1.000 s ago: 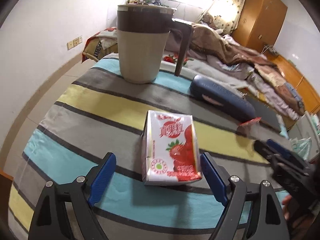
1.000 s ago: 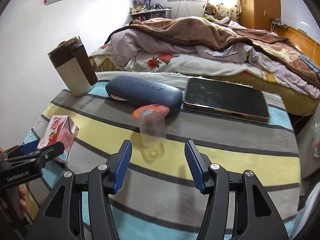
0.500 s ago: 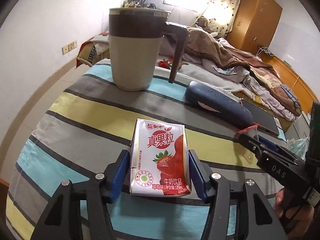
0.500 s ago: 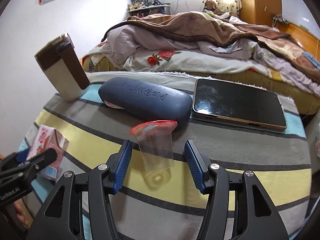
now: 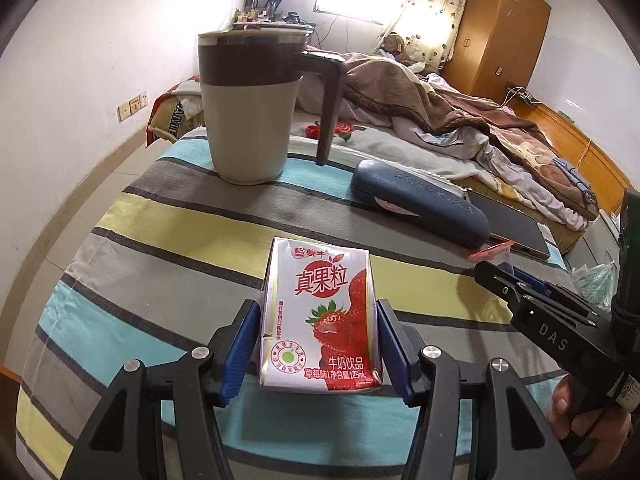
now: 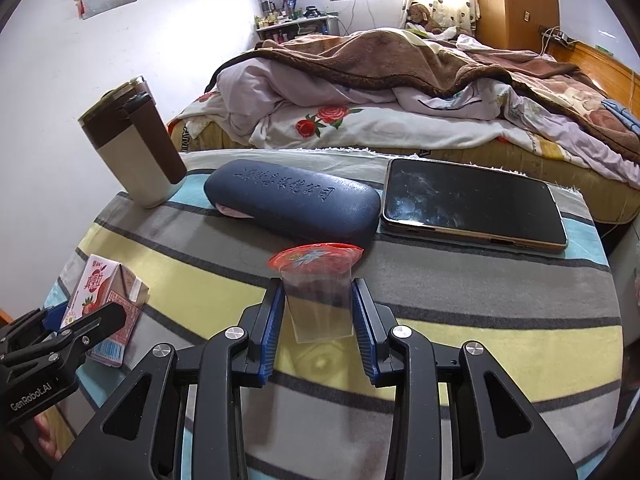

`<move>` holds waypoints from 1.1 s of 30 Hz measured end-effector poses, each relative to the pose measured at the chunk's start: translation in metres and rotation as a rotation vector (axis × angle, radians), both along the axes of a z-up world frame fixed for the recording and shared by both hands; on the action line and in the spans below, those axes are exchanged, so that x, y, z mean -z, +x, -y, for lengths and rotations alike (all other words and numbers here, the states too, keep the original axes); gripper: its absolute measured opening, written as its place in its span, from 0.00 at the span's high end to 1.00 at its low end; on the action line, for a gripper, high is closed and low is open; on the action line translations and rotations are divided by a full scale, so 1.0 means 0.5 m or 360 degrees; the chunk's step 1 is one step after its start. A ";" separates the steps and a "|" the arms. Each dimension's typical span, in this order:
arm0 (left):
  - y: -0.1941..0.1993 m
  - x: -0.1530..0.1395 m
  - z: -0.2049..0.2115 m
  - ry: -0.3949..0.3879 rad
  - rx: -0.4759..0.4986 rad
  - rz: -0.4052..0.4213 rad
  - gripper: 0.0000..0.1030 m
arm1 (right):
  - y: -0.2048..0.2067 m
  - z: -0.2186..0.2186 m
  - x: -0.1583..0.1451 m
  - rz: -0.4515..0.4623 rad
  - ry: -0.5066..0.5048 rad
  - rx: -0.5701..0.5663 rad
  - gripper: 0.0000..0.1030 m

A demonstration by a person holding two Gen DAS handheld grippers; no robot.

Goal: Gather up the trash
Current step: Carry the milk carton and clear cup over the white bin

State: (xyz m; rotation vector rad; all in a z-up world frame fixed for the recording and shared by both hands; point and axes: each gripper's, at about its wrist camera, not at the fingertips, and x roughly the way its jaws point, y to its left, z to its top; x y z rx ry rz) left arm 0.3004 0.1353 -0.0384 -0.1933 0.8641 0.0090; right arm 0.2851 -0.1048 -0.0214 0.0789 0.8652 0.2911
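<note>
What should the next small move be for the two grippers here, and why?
Probably lift both straight up. The left gripper is shut on the strawberry milk carton and the right gripper on the clear plastic cup; both items appear to rest on the striped cloth.

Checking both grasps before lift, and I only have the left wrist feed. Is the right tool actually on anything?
Observer: Yes. The right tool has both pads against a clear plastic cup with a red foil lid.
Operator: Cup upright?
Observer: Upright, lid on top, just in front of the glasses case.
Operator: What's the slab past the case?
Observer: A tablet, screen dark and smudged, lying flat beside the case.
</note>
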 end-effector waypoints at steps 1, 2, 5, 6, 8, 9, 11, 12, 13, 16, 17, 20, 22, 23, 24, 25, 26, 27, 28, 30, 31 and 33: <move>-0.004 -0.003 0.004 0.0005 0.0008 0.0005 0.44 | -0.003 0.002 -0.002 0.0003 0.0006 0.0002 0.65; -0.010 -0.007 0.009 0.0014 0.0011 0.0009 0.44 | -0.008 0.005 -0.006 0.0008 0.0017 0.0007 0.65; -0.026 -0.018 0.019 0.0039 0.0016 0.0023 0.44 | -0.024 0.015 -0.019 0.0030 0.0044 0.0022 0.65; -0.032 -0.022 0.024 0.0053 0.0019 0.0029 0.44 | -0.029 0.018 -0.022 0.0038 0.0053 0.0026 0.65; -0.046 -0.035 0.034 0.0072 0.0032 0.0048 0.44 | -0.041 0.025 -0.030 0.0051 0.0069 0.0032 0.65; -0.054 -0.041 0.039 0.0072 0.0038 0.0057 0.44 | -0.047 0.029 -0.032 0.0056 0.0074 0.0034 0.65; -0.069 -0.054 0.049 0.0076 0.0048 0.0073 0.44 | -0.064 0.038 -0.040 0.0071 0.0089 0.0038 0.65; -0.077 -0.060 0.055 0.0084 0.0052 0.0081 0.44 | -0.072 0.043 -0.043 0.0075 0.0096 0.0042 0.65; -0.086 -0.067 0.063 0.0087 0.0063 0.0093 0.44 | -0.081 0.049 -0.047 0.0082 0.0102 0.0050 0.65; -0.109 -0.085 0.084 0.0091 0.0096 0.0120 0.44 | -0.106 0.069 -0.060 0.0107 0.0125 0.0073 0.65; -0.117 -0.091 0.092 0.0090 0.0106 0.0132 0.44 | -0.113 0.074 -0.063 0.0115 0.0129 0.0080 0.65; -0.144 -0.112 0.122 0.0092 0.0144 0.0170 0.44 | -0.138 0.095 -0.075 0.0143 0.0139 0.0104 0.65; -0.159 -0.124 0.144 0.0097 0.0176 0.0194 0.44 | -0.153 0.111 -0.082 0.0155 0.0148 0.0120 0.65; -0.168 -0.132 0.158 0.0101 0.0199 0.0209 0.44 | -0.163 0.122 -0.086 0.0166 0.0151 0.0133 0.65; -0.175 -0.136 0.168 0.0099 0.0213 0.0219 0.44 | -0.170 0.129 -0.089 0.0174 0.0150 0.0144 0.65; -0.181 -0.141 0.178 0.0093 0.0231 0.0228 0.44 | -0.177 0.137 -0.092 0.0182 0.0155 0.0154 0.65; -0.188 -0.146 0.189 0.0086 0.0248 0.0236 0.44 | -0.185 0.146 -0.095 0.0188 0.0166 0.0161 0.65; -0.192 -0.148 0.198 0.0086 0.0254 0.0243 0.44 | -0.193 0.155 -0.098 0.0194 0.0170 0.0172 0.65; -0.199 -0.153 0.211 0.0094 0.0270 0.0257 0.44 | -0.202 0.163 -0.101 0.0203 0.0169 0.0181 0.65; -0.209 -0.160 0.234 0.0090 0.0301 0.0271 0.44 | -0.218 0.182 -0.106 0.0222 0.0165 0.0207 0.65; -0.215 -0.163 0.247 0.0082 0.0325 0.0275 0.44 | -0.225 0.191 -0.109 0.0223 0.0160 0.0222 0.65; -0.225 -0.166 0.273 0.0078 0.0362 0.0280 0.44 | -0.242 0.216 -0.113 0.0234 0.0157 0.0259 0.65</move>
